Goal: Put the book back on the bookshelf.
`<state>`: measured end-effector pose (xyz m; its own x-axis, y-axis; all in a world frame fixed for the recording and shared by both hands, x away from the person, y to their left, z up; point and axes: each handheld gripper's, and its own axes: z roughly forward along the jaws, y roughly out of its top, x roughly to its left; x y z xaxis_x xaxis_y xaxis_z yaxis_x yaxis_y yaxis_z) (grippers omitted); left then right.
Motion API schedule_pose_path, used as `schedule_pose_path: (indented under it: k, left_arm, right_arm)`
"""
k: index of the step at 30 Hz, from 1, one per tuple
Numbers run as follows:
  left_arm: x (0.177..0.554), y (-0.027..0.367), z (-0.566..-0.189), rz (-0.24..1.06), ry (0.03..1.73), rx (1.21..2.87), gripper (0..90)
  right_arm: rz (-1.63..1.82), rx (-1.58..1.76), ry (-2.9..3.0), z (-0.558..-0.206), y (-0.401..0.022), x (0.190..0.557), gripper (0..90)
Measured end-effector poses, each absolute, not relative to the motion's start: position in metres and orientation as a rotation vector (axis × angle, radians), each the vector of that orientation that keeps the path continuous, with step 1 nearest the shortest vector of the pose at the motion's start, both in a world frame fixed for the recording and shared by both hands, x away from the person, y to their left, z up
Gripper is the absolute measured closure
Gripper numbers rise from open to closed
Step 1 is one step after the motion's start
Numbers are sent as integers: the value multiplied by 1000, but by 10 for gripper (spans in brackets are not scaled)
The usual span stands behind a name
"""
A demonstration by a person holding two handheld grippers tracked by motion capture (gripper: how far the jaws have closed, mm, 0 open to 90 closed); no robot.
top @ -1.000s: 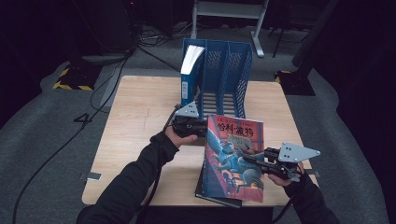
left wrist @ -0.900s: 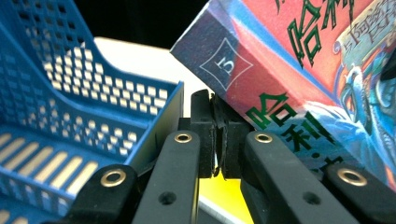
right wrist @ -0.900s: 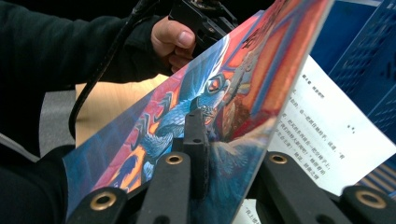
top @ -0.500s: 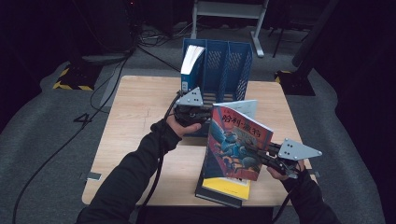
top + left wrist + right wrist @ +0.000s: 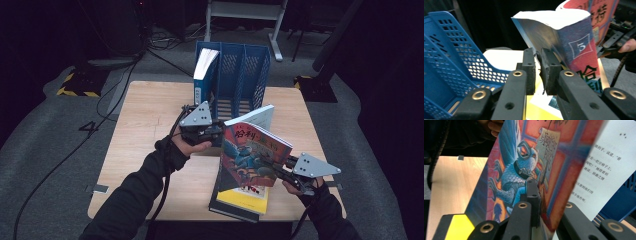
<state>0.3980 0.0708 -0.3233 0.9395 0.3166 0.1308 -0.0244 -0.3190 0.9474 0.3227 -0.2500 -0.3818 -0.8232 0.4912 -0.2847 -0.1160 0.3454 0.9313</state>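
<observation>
Right gripper, lower right of the high view, pinches the front cover of the red book; left gripper, mid-frame, jaws just easing wider, clamps its spine edge. Book is tilted up at centre, above a yellow book, with the blue file rack behind.

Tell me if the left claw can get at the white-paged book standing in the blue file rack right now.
Probably not yet. The left claw is pinched on the red-covered book, which the right claw also grips by its cover. The path to the white-paged book in the blue file rack looks free, but the claw is occupied.
</observation>
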Motion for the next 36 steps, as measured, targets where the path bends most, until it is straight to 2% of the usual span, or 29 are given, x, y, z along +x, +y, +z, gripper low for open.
schedule_pose_path:
  k: [3, 5, 7, 12, 21, 22, 27, 36]
  left_arm:
    - [393, 73, -324, 356, 229, 1862, 748]
    - [389, 74, -324, 376, 261, 1858, 659]
    - [384, 74, -323, 407, 280, 1858, 653]
    - [379, 77, -322, 448, 316, 1861, 510]
    - [365, 83, -325, 481, 334, 1896, 406]
    - [363, 84, -328, 471, 349, 1912, 372]
    - [359, 87, -336, 458, 375, 1947, 324]
    - [343, 98, -350, 385, 409, 2030, 300]
  right_arm:
    - [1514, 320, 2085, -382, -251, 320, 858]
    - [1506, 296, 2086, -382, -251, 316, 859]
    - [1505, 286, 2087, -383, -251, 315, 860]
    - [1508, 247, 2099, -384, -254, 308, 864]
    - [1503, 224, 2097, -385, -256, 298, 864]
    - [1503, 224, 2097, -386, -257, 297, 864]
    - [1507, 225, 2097, -386, -257, 296, 864]
    - [1505, 225, 2099, -387, -258, 295, 864]
